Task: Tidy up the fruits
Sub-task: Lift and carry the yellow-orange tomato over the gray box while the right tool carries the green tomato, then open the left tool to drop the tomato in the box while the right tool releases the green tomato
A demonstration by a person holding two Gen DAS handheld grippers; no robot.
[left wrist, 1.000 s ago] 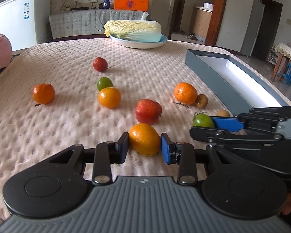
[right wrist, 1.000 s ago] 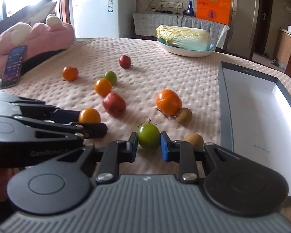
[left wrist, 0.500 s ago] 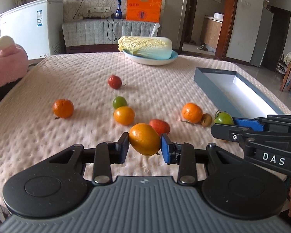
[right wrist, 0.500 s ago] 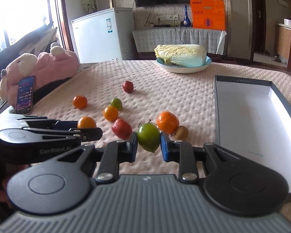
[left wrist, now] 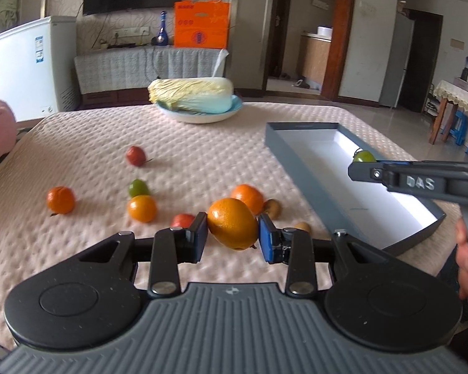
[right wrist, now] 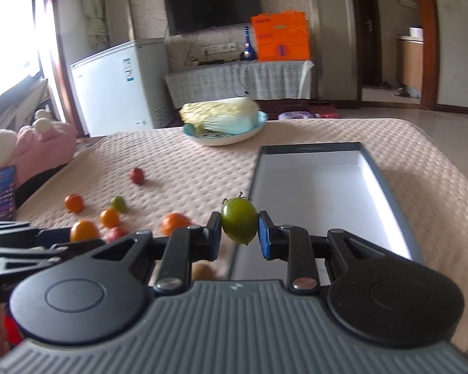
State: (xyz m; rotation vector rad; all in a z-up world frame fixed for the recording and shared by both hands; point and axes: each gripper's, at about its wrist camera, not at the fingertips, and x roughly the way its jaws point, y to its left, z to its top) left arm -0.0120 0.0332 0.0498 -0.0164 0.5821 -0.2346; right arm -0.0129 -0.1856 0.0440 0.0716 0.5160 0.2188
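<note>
Jaws, left wrist view: my left gripper (left wrist: 233, 233) clamps an orange (left wrist: 232, 222) between its pads, lifted above the table (left wrist: 78, 143).

Jaws, right wrist view: my right gripper (right wrist: 238, 229) pinches a green tomato (right wrist: 238, 223), held at the grey box (right wrist: 387, 187) near its left wall.

Worktop cover (left wrist: 78, 143): pink quilted cloth, dimpled, matt. Box (right wrist: 324, 184): grey card outside, smooth white inside, faint sheen. Left hand-held gripper (left wrist: 233, 237): matt black plastic arms, ribbed grey housing, blue pads, bright metal rivets. Orange (left wrist: 233, 222) in it: glossy skin, finely pitted. Green fruit (right wrist: 238, 220): smooth, waxy. Bowl (left wrist: 199, 117): glazed ceramic, shiny. Soft toy (right wrist: 43, 148): pink plush.
</note>
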